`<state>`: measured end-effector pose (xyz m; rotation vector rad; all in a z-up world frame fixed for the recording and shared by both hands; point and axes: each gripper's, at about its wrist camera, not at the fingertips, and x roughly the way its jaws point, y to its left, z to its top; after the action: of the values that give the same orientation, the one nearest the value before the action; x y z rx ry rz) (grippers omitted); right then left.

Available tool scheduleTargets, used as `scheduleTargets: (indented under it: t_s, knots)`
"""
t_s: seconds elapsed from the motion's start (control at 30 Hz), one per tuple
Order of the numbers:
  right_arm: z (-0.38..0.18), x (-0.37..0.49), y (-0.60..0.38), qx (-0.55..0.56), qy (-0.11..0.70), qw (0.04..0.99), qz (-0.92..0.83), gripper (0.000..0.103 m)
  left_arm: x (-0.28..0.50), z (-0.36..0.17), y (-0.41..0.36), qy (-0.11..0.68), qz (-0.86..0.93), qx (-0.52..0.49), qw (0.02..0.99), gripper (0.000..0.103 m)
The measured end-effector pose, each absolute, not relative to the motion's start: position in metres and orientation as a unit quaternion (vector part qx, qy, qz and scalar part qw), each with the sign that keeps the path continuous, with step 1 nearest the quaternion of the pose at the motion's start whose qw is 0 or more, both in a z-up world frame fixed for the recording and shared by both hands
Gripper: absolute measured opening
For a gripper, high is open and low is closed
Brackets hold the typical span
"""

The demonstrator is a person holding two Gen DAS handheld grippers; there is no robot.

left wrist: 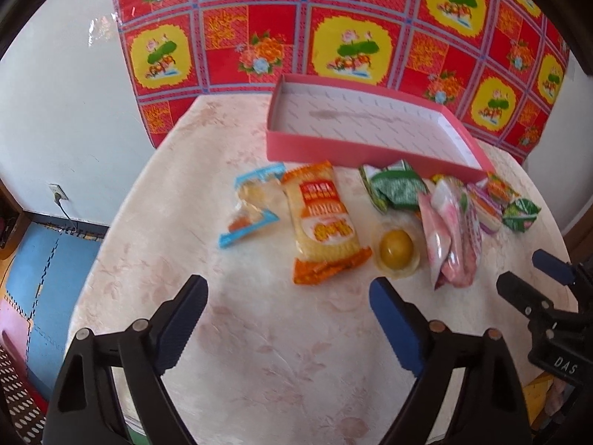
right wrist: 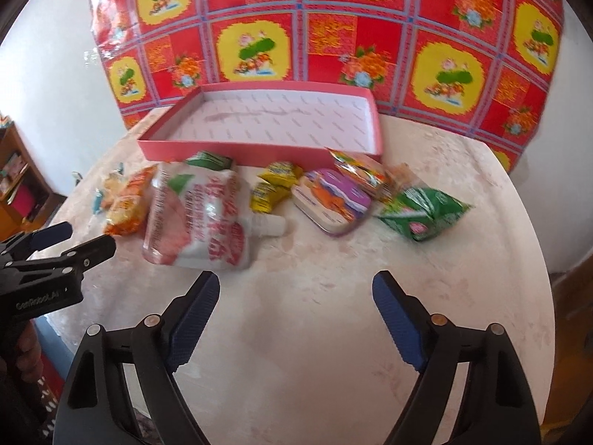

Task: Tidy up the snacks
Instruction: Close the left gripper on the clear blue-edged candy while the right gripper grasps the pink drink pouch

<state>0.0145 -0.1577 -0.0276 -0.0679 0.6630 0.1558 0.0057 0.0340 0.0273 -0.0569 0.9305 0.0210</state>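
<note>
Nothing's in the shallow pink cardboard box point(right wrist: 259, 148) yet; snacks lie along its near wall. Big pink-and-white spouted pouch point(right wrist: 196, 218) first, then the orange cracker packet point(left wrist: 322, 218). Left gripper point(left wrist: 289, 296) and right gripper point(right wrist: 292, 293) both gape, empty; pinch the pouch's edge.

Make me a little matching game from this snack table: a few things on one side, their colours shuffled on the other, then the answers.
Things:
1. shallow box
2. long biscuit packet
3. drink pouch
4. crinkled packet at the right end

Colours:
A. green
B. white with pink-red print
C. pink outside, white inside
D. orange

Pairs: 1-C, 2-D, 3-B, 4-A
</note>
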Motion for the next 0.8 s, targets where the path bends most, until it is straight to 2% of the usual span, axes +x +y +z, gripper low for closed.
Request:
scheduleTargets:
  t_s: [0.37, 0.8]
  knots:
    - [-0.018, 0.033, -0.133, 0.017, 0.339, 0.933, 0.12, 0.087, 0.026, 0.038, 0.057, 0.434, 0.034, -0.051, 0.899, 0.089]
    - [-0.028, 0.047, -0.12, 0.021, 0.353, 0.927, 0.123, 0.085, 0.052, 0.025, 0.073, 0.451, 0.044, -0.069, 0.889, 0.072]
